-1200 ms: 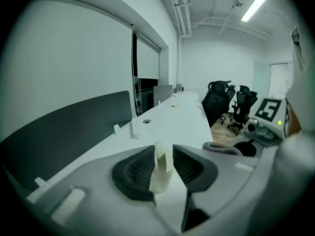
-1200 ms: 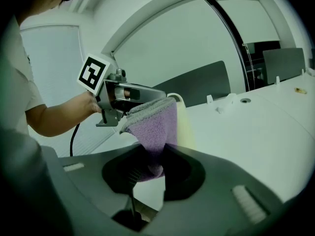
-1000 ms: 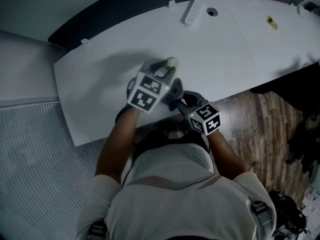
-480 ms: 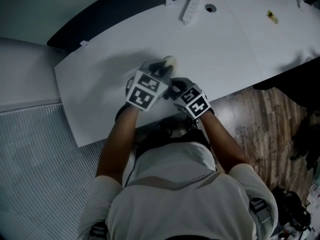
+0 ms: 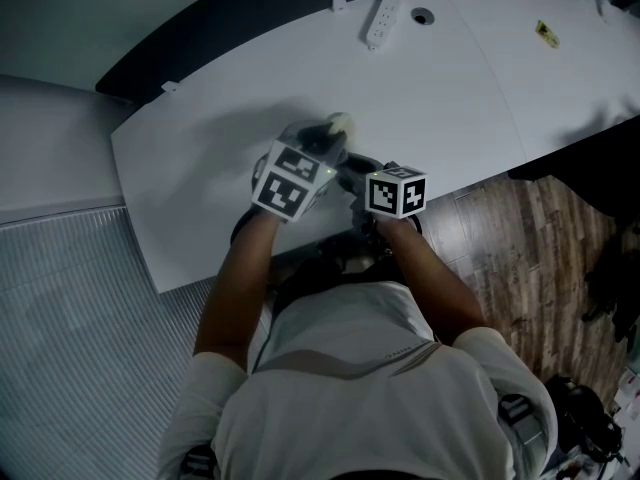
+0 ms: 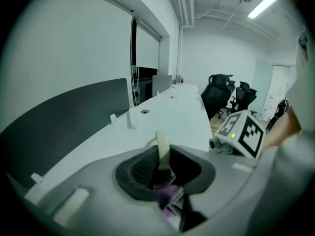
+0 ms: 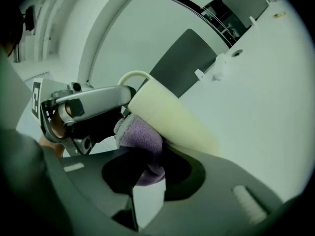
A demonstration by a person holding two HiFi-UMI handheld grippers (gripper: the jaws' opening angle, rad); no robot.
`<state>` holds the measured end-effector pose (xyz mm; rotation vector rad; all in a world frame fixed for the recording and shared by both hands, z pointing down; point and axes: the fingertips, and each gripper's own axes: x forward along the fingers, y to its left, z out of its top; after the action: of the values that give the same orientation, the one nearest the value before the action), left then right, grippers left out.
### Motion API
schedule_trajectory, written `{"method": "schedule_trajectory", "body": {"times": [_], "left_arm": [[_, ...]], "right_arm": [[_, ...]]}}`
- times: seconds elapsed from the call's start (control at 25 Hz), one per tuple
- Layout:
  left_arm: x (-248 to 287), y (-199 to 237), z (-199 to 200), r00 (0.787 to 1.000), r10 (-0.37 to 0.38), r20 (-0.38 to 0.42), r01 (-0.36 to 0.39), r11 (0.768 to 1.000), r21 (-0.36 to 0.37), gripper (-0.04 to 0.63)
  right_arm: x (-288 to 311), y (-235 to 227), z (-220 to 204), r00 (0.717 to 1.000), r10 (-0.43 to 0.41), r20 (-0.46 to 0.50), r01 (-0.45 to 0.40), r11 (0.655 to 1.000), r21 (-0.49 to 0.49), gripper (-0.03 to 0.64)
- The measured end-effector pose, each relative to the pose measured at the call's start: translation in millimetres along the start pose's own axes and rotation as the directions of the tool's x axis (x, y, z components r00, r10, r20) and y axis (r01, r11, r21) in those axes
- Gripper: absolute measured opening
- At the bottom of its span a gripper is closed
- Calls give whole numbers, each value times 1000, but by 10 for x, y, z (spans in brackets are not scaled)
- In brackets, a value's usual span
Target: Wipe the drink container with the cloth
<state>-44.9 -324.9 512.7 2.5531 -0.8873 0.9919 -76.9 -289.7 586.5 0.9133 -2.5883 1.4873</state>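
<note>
A cream mug (image 5: pixel 339 123) lies tilted over the white table (image 5: pixel 200 158), near its front edge. My left gripper (image 5: pixel 322 140) is shut on the mug's rim (image 6: pixel 162 150), which stands as a thin cream strip between the jaws. In the right gripper view the mug (image 7: pixel 170 118) slants up to the left, handle on top, with the left gripper (image 7: pixel 129 93) at its mouth. My right gripper (image 7: pixel 142 166) is shut on a purple cloth (image 7: pixel 140 137), and the cloth presses against the mug's side. In the head view the right gripper (image 5: pixel 352 173) sits close beside the left.
A white power strip (image 5: pixel 383 18), a round cable hole (image 5: pixel 421 15) and a yellow sticker (image 5: pixel 544 38) lie far back on the table. A dark partition (image 6: pixel 59 127) runs along its far edge. Black office chairs (image 6: pixel 226 90) stand beyond. Wooden floor (image 5: pixel 520 248) is at the right.
My right gripper has moved up and left to the mug and turned, so its marker cube now faces up. The left gripper and mug have stayed nearly still.
</note>
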Motion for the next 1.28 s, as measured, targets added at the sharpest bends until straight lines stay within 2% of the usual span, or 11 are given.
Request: {"method": "schedule_trajectory", "body": {"times": [0.4,0.6,0.72,0.8,0.92,1.08,1.2,1.28], "left_arm": [[-7,21,1,1000,-9,3,10,1000,-21,74],[-18,26,-24,1000,-12,-5,12,1000,-24,74],[-13,19,-18,1000,-20,-11,19,999,-30,74],[-14,15,-11,1000,-22,-11,22,999,-31,74],[-38,7,1,1000,-24,-4,23,999,-34,74],[-50,-4,19,1000,-23,-4,23,999,-33,74],[-51,-11,25,1000,-24,-5,24,999,-31,74],[-55,-14,14,1000,-26,-4,25,999,-31,74]], "right_arm": [[159,-488,-312,989,-123,-83,133,982,134,98],[170,-552,-435,988,-130,-83,142,975,171,103],[7,-385,-456,991,-109,-79,120,982,146,98],[-192,-259,-422,993,-111,-47,115,989,91,98],[-518,-165,-286,983,-185,13,186,977,-104,97],[-778,-46,113,963,-256,88,271,895,-354,97],[-751,21,333,956,-281,88,289,838,-462,97],[-640,19,353,955,-292,51,278,823,-496,98]]}}
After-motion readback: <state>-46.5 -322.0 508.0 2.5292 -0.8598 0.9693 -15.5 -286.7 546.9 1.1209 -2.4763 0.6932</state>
